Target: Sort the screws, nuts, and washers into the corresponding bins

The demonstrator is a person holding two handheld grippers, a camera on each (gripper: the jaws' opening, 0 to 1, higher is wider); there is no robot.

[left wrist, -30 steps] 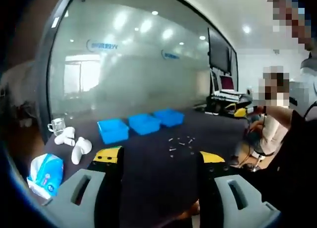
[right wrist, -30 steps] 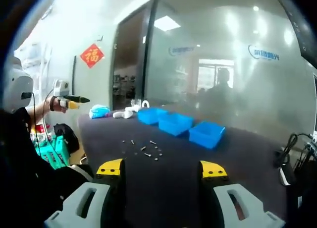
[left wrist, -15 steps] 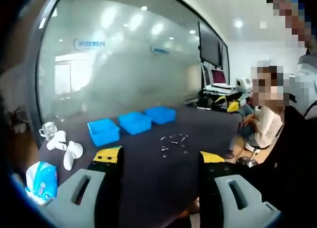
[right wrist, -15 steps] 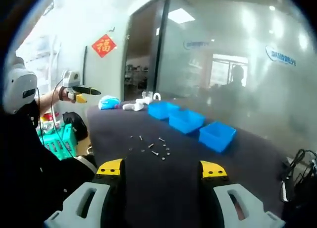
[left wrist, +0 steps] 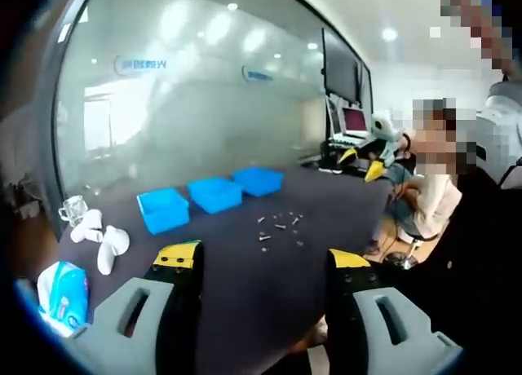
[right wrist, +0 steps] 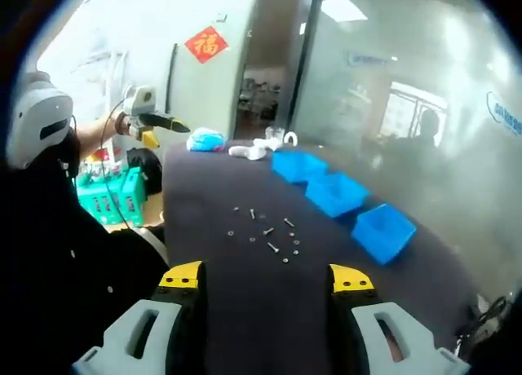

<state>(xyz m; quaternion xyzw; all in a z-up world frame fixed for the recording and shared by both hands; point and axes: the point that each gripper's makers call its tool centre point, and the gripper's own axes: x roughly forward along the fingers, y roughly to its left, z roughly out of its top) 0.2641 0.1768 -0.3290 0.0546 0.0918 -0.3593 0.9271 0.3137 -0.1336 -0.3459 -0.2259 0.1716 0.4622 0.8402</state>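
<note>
Risk, pickup: the fasteners (right wrist: 265, 235) are lying small, thin and close together on the dark table (right wrist: 245, 310), so a wide closing stroke is likely to be catching two pieces at once or flicking a neighbour away (a judgement from their spacing).
Risk, sorting: the three blue bins (right wrist: 338, 193) are looking alike and no label is legible, so a piece could be landing in the wrong one.
Risk, approach: both grippers are hovering high and well apart from the scatter, so a fast descent could be striking the tabletop beside a piece.
Fasteners, look: pale metallic specks, some elongated like screws, others too small to tell nut from washer.
Fasteners, place: in the right gripper view they are sitting at about 12 o'clock from the jaws, with the bins beyond at 1 to 2 o'clock; in the left gripper view the scatter (left wrist: 279, 228) is at 12 o'clock and the bins (left wrist: 214, 194) at 11 o'clock.
Left gripper (left wrist: 259, 261): jaws standing apart, nothing between them.
Right gripper (right wrist: 266, 275): jaws standing apart, likewise empty.
Bystanders: white objects (left wrist: 99, 240) and a blue pack (left wrist: 61, 292) are resting near the table edge at 9 o'clock.
</note>
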